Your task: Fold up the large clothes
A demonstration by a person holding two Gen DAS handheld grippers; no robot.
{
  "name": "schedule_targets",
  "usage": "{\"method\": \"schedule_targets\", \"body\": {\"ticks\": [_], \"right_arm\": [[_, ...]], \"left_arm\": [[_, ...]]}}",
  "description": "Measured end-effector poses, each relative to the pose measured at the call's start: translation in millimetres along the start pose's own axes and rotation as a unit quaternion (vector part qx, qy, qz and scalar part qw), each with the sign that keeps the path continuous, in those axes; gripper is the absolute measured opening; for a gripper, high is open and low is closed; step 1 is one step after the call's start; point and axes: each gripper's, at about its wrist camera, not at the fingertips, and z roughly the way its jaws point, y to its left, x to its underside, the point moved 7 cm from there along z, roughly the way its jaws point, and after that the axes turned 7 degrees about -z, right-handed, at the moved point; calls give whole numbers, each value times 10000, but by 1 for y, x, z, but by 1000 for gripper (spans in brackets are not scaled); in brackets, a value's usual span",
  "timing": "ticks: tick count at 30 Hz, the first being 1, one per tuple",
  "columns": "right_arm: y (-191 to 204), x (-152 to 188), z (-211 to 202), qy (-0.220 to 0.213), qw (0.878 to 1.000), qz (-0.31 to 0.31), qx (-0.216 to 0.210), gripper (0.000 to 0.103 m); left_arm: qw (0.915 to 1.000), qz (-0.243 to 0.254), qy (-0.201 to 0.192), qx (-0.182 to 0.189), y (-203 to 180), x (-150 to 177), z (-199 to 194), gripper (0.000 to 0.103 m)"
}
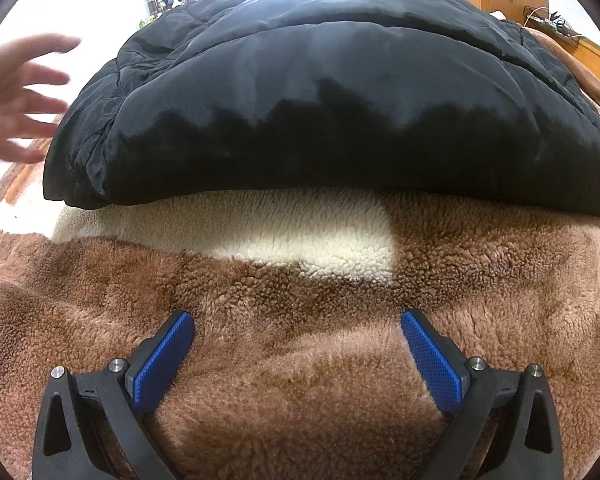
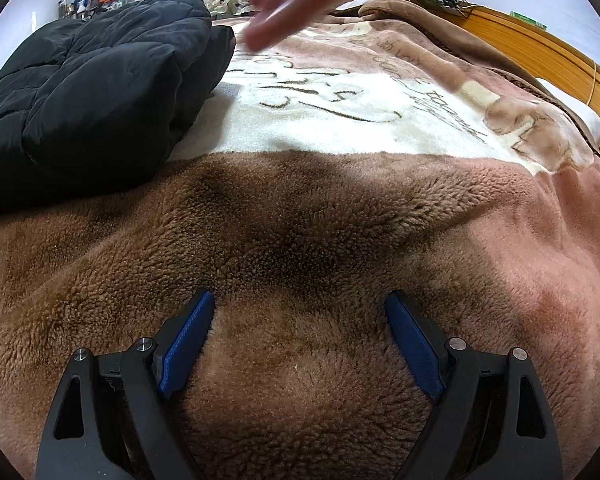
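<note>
Nearest in the left wrist view, the left gripper [image 1: 297, 328] lies low over the brown fleece blanket [image 1: 300, 380], its blue-padded fingers [image 1: 164, 354] spread wide apart with nothing between them. Just beyond them a cream patch [image 1: 300, 236] of the blanket begins, and the folded black padded coat [image 1: 328, 100] rests on the blanket right behind that patch, its near edge overlapping the cream area. A bare hand [image 1: 16, 96], fingers splayed and blurred, hovers in the air at the left end of the coat.

In the right wrist view, the right gripper [image 2: 299, 308] also sits over the brown part of the blanket [image 2: 300, 240], fingers [image 2: 188, 340] parted and empty. The coat [image 2: 96, 92] lies ahead and to the left of this gripper, bunched in thick layers. To the right of the coat the cream area with dark lettering stretches away. Above it, near the coat's far end, a blurred hand [image 2: 292, 0] hangs in the air. Farther right of the coat, a wooden headboard [image 2: 540, 44] borders the bed.
</note>
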Motion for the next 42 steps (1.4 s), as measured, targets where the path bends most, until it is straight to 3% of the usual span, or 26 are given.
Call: {"method": "schedule_targets", "body": {"ticks": [42], "right_arm": [[-1,0,0,-4,10000,2,1,87]], "left_arm": [[10000,-15,-38,38,-3,6,3,103]]}}
